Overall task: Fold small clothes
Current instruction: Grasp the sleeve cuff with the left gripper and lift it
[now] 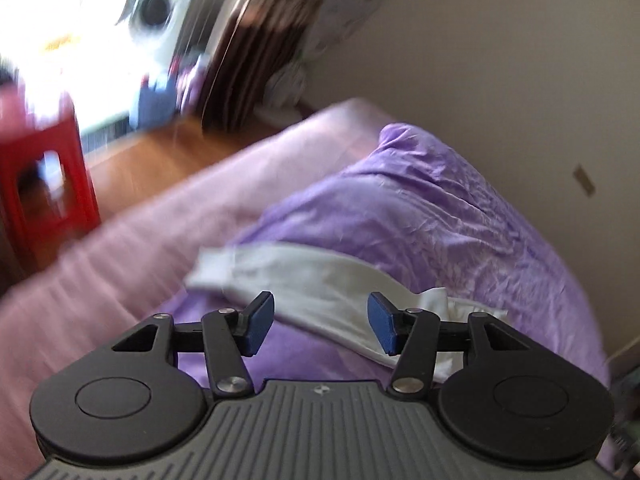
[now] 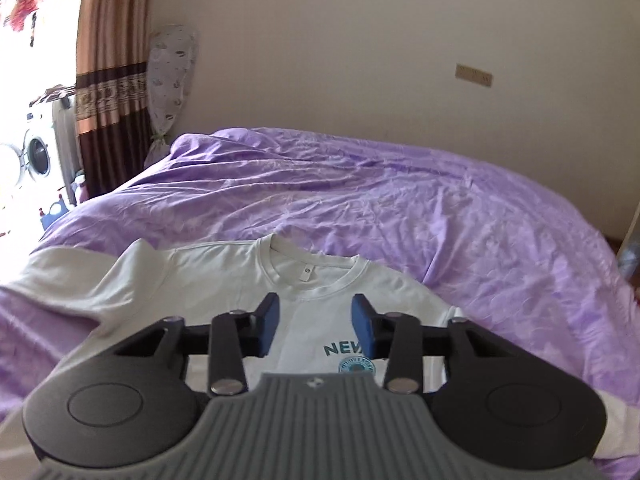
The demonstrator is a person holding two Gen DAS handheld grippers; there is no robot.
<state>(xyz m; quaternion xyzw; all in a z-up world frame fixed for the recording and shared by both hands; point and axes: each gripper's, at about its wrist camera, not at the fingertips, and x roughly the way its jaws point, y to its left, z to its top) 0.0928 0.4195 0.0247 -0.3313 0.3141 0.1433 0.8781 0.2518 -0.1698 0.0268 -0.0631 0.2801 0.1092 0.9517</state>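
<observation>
A bedroom with a plain cream wall (image 2: pixel 360 60) holds a bed covered by a crinkled lilac cotton duvet (image 2: pixel 400 200), and daylight floods in at the left.

The right tongs (image 2: pixel 316 326) hover above the chest of a white short-sleeved T-shirt (image 2: pixel 224 276) with a teal printed emblem; their blue pads stand apart with nothing clamped between them, and only the shirt's front shows through the gap. The shirt lies face up on the duvet, its ribbed neck pointing toward the wall and one sleeve spread out to the left.

The left tongs (image 1: pixel 320 326) are set wider apart and are likewise empty. Beyond and beneath them the white T-shirt (image 1: pixel 320 284) appears as a rumpled band lying across the lilac duvet (image 1: pixel 460 208), its sleeve end toward the left. This view is tilted and blurred.

Farther out, a pale pink sheet (image 1: pixel 132 248) runs along the bed's edge. Past it lie a wooden floor (image 1: pixel 160 152) and a red plastic stool (image 1: pixel 48 184). A brown striped curtain (image 2: pixel 110 80) hangs at the left, with a white front-loading washing machine (image 2: pixel 34 158) in the bright area beside it.
</observation>
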